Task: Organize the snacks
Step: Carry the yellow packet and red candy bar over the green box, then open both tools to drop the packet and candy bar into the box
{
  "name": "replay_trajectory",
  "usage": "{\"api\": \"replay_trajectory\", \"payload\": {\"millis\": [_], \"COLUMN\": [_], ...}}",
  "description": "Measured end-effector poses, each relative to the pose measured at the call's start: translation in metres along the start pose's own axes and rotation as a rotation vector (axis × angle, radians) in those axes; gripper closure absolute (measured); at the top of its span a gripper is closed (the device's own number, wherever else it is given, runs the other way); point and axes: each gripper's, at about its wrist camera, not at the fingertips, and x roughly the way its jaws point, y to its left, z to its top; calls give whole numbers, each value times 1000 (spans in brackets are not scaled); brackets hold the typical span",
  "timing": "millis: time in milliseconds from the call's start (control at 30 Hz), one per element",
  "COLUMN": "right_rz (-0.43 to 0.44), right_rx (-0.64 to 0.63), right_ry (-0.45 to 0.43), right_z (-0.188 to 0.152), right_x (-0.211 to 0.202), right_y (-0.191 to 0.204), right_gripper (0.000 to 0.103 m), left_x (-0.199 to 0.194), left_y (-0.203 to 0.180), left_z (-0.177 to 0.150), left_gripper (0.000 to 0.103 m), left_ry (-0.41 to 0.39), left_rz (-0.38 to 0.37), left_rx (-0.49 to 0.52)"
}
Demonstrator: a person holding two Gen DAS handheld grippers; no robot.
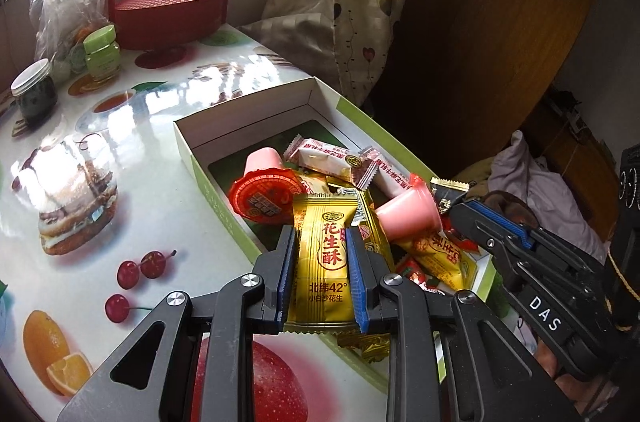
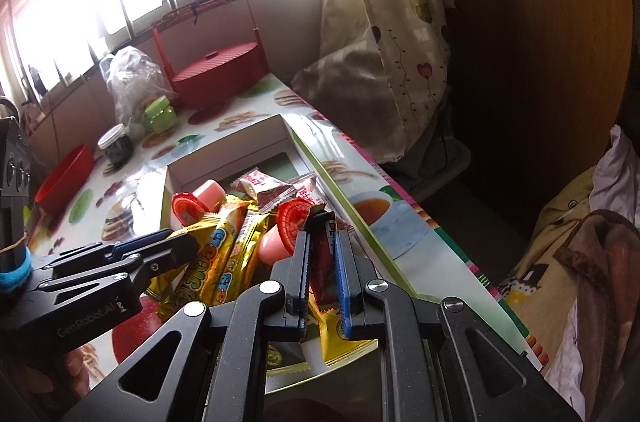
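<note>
Plainly, in the left wrist view, the left gripper [image 1: 320,242] is clamping a gold snack packet [image 1: 323,262] between its blue pads, and the packet is standing upright over the near end of a cardboard box [image 1: 188,142]. That box is sitting on a table [image 1: 132,126] printed with fruit and a burger, and it is lying toward the table's right edge. Inside it, snacks are piling up at the near end: two pink jelly cups [image 1: 262,188], white wrapped candies [image 1: 320,158] and more gold packets. At the right, the right gripper [image 1: 456,202] is reaching in over the box's right side, closed on a dark red wrapper [image 1: 442,200]. At the far left of the table, a red lidded basket [image 1: 168,10], a green-capped jar [image 1: 101,52], a dark jar [image 1: 34,92] and a plastic bag [image 1: 66,2] are standing together.

Next, in the right wrist view, the right gripper [image 2: 322,244] is pinching the dark red wrapper [image 2: 322,262] between its pads, above the near right part of the box [image 2: 224,148]. The left gripper [image 2: 176,244] is coming in from the left, with the gold snack packet [image 2: 200,258] at its tip. Jelly cups [image 2: 200,200] and candies [image 2: 272,188] are lying in the box's middle, while its far end is showing bare floor. A curtain [image 2: 384,22] is hanging to the right beyond the table.
</note>
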Motion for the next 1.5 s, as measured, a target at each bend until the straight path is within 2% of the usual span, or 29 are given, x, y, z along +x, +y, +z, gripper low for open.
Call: {"api": "replay_trajectory", "payload": {"millis": [333,533,900,1033,1133,1333,1500], "right_rz": [6,0,-4,-11,-23,-38,-53], "right_rx": [13,15,10,1,-10,-31,-46], "right_ry": [12,19,4,-8,-19,-35,-27], "right_z": [-4,-6,-10,-12,-13,-20,-31], "right_x": [3,4,-5,-12,-19,-35,-45], "right_y": [-5,-5,-4,-1,3,14,21], "right_gripper": [88,83,69,60,55,50,49], "left_x": [1,-3,-17,-27,-36,-52,-64], "left_y": [-2,-4,-10,-14,-17,-20,-16], "left_z": [0,-1,-5,-8,-13,-27,-41], "left_gripper": [76,60,59,53,53,53,52], "left_ry": [2,-8,-36,-57,-69,-81,-88], "left_rz": [1,-8,8,29,45,122,157], "left_rx": [1,2,13,34,48,70,61]}}
